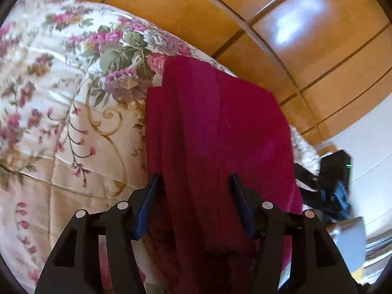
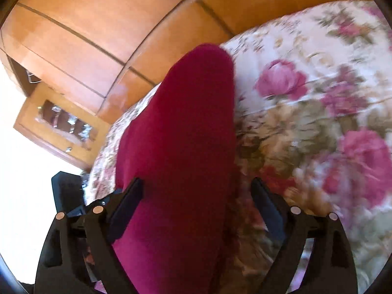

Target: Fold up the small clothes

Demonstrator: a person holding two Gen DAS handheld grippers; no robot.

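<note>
Black linkage arms with round silver rivets fill the bottom of both wrist views, and no brand, label or legible writing shows on them or anywhere else.

From the left wrist, the left tool (image 1: 194, 178) stands partly open. A crimson garment (image 1: 215, 132) lies lengthwise between its blue pads (image 1: 147, 205); the cloth runs from under the tool away across the bed (image 1: 49, 112), in long soft folds. The left pad sits at the garment's edge, the right pad lies over the cloth, and neither is seen pressing on it.

From the right wrist, the right tool (image 2: 197, 186) is spread wide. The same crimson garment (image 2: 178, 132) lies between its fingers, nearer the left one, with a gap of floral bedspread (image 2: 306, 112) showing before the right finger. Nothing is clamped.

Only the left view shows the other tool, blurred, at the garment's right edge (image 1: 335, 188), and the garment's squarish far corner. Only the right view shows a small wooden cabinet with a glass front (image 2: 61, 125) beside the bed. Both show orange wooden wardrobe panels (image 1: 281, 24) behind.
</note>
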